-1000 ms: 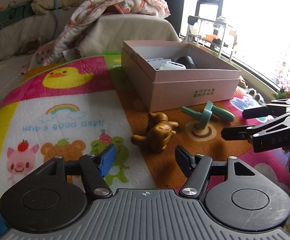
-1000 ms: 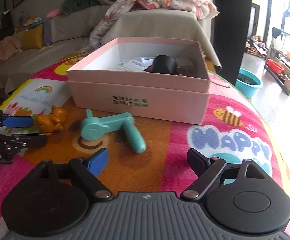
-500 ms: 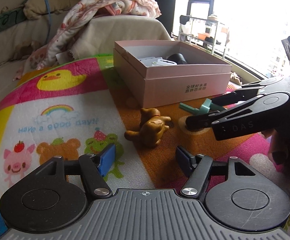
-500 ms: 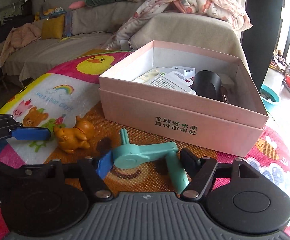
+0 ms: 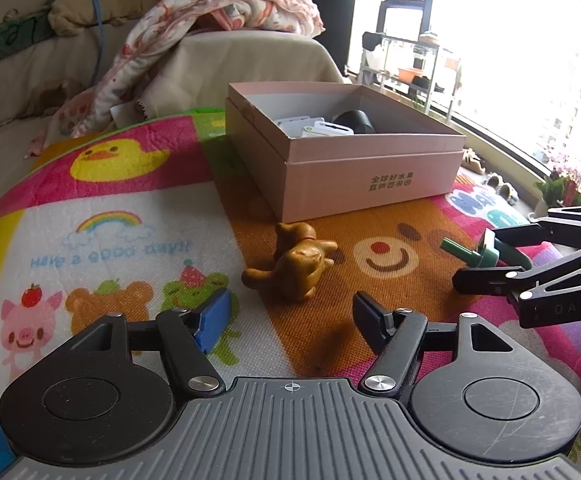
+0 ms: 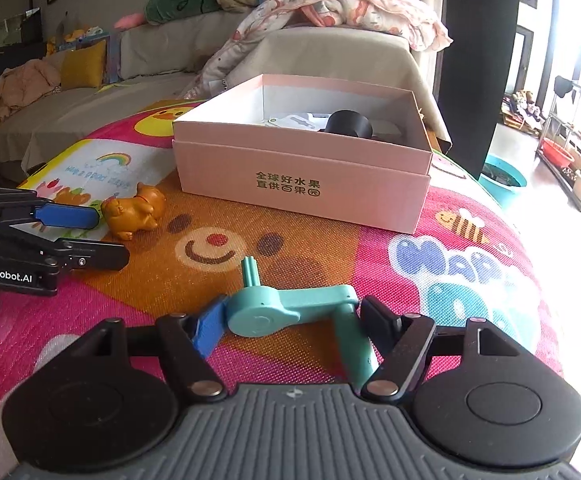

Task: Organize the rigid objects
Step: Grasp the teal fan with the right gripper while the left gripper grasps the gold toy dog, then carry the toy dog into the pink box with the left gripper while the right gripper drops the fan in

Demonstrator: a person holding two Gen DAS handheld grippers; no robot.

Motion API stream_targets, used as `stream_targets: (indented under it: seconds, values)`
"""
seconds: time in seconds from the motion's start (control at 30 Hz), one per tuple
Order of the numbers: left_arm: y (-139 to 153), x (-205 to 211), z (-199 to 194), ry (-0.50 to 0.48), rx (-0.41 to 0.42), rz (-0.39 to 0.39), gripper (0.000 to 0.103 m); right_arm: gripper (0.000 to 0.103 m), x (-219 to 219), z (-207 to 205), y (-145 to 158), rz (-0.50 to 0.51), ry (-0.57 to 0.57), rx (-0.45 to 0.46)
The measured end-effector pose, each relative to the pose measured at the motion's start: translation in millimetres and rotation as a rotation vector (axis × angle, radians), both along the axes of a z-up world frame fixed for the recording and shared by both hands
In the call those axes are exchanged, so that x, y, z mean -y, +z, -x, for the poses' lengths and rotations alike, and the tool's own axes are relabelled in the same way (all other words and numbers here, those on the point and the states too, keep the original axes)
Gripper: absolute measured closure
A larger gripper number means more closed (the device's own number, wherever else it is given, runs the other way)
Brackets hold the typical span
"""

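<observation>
A teal crank-shaped handle point(image 6: 290, 312) sits between the fingers of my right gripper point(image 6: 292, 318), which is shut on it and holds it just above the mat; it also shows in the left wrist view point(image 5: 486, 254). A brown toy animal point(image 5: 298, 264) lies on the mat just ahead of my left gripper point(image 5: 290, 312), which is open and empty. An open pink cardboard box point(image 6: 302, 184) stands behind, holding white cards and a black cylinder point(image 6: 348, 124).
A colourful cartoon play mat point(image 5: 102, 220) covers the surface. A sofa with a crumpled blanket point(image 5: 226, 16) stands behind the box. A window and a rack point(image 5: 410, 60) are to the right.
My right gripper closed on the teal handle and pulled it back to the right, away from the box. The left gripper stayed open near the brown toy.
</observation>
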State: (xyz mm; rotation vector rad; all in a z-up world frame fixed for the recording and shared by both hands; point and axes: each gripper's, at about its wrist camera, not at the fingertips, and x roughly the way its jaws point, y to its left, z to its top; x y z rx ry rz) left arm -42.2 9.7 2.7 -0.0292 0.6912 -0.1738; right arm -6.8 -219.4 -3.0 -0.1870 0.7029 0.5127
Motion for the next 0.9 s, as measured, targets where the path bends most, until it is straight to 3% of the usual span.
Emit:
stream_targets:
  seconds: [0.07,0.2,0.5,0.7,0.9]
  values:
    - [2,-2,-4,0.003,-0.005,0.025,0.033,0.028,0,0,-1,-0.005,-0.003,0.001]
    - [5,-2,-15,0.022,0.007,0.036,0.049,0.025,0,-1,-2,-0.012,-0.005,-0.001]
    - [-1,14,-35,-0.008,0.013,-0.013,0.049,0.022,-1,-1,-2,-0.011,-0.016,0.000]
    - [-1,11,-35,-0.009,-0.003,0.007,0.049,0.022,-1,-1,-3,-0.011,-0.017,0.000]
    - [0,14,-39,-0.023,-0.017,-0.020,0.048,0.021,0,-1,-3,-0.012,-0.017,0.000]
